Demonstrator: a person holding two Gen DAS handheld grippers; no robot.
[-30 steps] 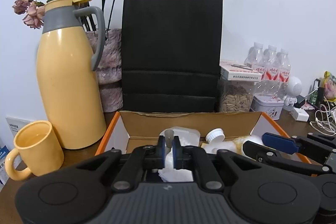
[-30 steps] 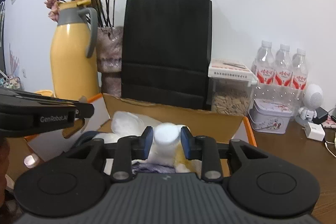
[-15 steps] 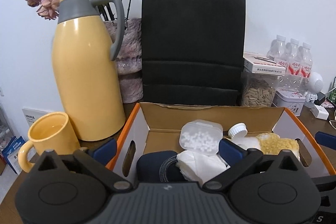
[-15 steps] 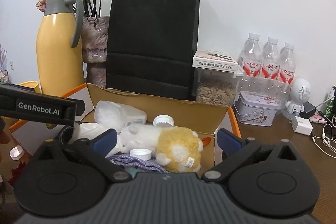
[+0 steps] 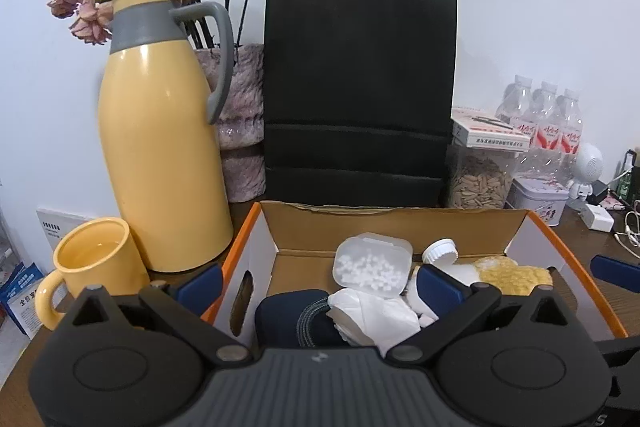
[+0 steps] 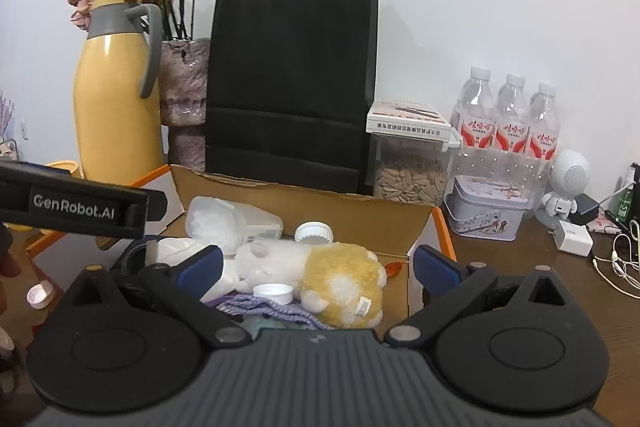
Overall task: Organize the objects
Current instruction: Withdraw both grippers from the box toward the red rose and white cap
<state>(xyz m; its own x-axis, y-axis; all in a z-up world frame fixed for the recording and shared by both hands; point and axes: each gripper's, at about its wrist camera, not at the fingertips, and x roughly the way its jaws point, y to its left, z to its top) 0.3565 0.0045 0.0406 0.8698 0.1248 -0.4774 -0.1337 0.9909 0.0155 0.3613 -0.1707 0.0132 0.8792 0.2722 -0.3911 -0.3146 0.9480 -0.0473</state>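
Both the left gripper (image 5: 320, 281) and the right gripper (image 6: 316, 265) are spread wide, nothing gripped. The plush toy (image 6: 320, 277) and pill case (image 5: 374, 265) are seen inside the box (image 5: 400, 223).

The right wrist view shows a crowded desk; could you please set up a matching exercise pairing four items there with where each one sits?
Items:
1. plush toy
2. black paper bag
3. water bottles
4. yellow thermos jug

Places:
A. standing directly behind the cardboard box
B. lying inside the box
C. at the far left, beside the vase of dried roses
D. in a row by the wall, behind the small tin

Pairs: 1-B, 2-A, 3-D, 4-C
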